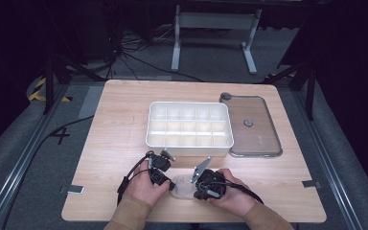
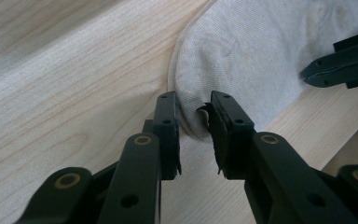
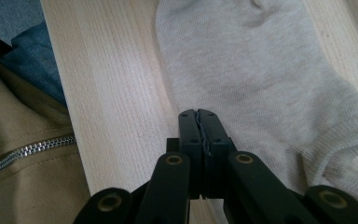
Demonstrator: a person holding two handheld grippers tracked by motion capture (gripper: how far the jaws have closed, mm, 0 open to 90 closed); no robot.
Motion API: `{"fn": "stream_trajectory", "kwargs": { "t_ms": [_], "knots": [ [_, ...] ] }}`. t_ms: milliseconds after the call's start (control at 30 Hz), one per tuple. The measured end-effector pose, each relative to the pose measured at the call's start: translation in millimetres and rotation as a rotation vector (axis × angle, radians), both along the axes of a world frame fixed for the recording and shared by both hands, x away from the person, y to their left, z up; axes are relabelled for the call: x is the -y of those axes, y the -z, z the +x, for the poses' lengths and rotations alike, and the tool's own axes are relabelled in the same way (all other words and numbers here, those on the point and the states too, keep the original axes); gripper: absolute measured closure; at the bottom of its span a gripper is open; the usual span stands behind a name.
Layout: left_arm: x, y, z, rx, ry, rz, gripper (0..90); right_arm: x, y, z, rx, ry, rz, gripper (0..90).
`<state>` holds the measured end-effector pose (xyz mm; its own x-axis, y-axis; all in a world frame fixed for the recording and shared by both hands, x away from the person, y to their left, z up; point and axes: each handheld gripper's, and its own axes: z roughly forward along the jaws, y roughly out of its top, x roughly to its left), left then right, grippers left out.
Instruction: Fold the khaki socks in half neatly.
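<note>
Left gripper point(image 2: 193, 121) jaws are half spread, straddling the rounded end of the white sock point(image 2: 261, 56); the pads sit just beside the fabric edge, and we can't call it a pinch yet. Right gripper point(image 3: 199, 114) jaws are pressed together at the sock's long edge. We can't tell whether any fabric is caught between them; if so, it's only a sliver. The sock lies flat on the tabletop point(image 1: 115, 120) at the near edge, between both hands, with the white divided tray point(image 1: 189, 125) and clear lid point(image 1: 251, 127) well apart behind it. Risks, as we judge them: the left jaws may close on a thin lip of knit, or only the top layer, so the toe slips out once we lift or fold. The fabric is soft and stretchy, so a shallow bite will likely creep. The right jaws may hold nothing; then any pull from the left drags the whole sock across the wood instead of tensioning it. The lower left jaw sits close to the tabletop, so going lower could jam it into the wood. The sock is also near the table edge and the person's jacket point(image 3: 23, 154), so a drag that way could take it off the tabletop.
</note>
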<state>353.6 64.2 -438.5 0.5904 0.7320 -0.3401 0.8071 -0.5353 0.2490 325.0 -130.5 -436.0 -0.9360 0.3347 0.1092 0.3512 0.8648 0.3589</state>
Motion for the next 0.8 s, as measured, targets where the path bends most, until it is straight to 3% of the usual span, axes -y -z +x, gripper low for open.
{"fn": "stream_trajectory", "kwargs": {
  "t_ms": [233,433,567,700,800],
  "knots": [
    [6.0,-1.7,-2.9,0.023,0.015,0.037,71.2,0.2,-0.1,-0.2,0.001,-0.003,-0.001,89.2],
    [18.0,-4.4,-9.6,0.083,0.026,0.131,71.9,-0.3,-0.2,-1.0,0.004,-0.001,-0.002,89.2],
    [14.6,-3.1,-8.3,0.070,0.002,0.102,74.0,-0.7,-0.4,-2.2,0.007,0.004,-0.004,89.2],
    [14.1,-1.6,-8.2,0.057,0.015,0.072,82.2,-0.8,-0.3,-2.2,0.008,0.005,-0.004,89.2],
    [14.3,-1.9,-8.7,0.062,0.023,0.073,84.5,-0.5,-0.2,-2.1,0.005,0.005,0.000,89.2]
  ]
}}
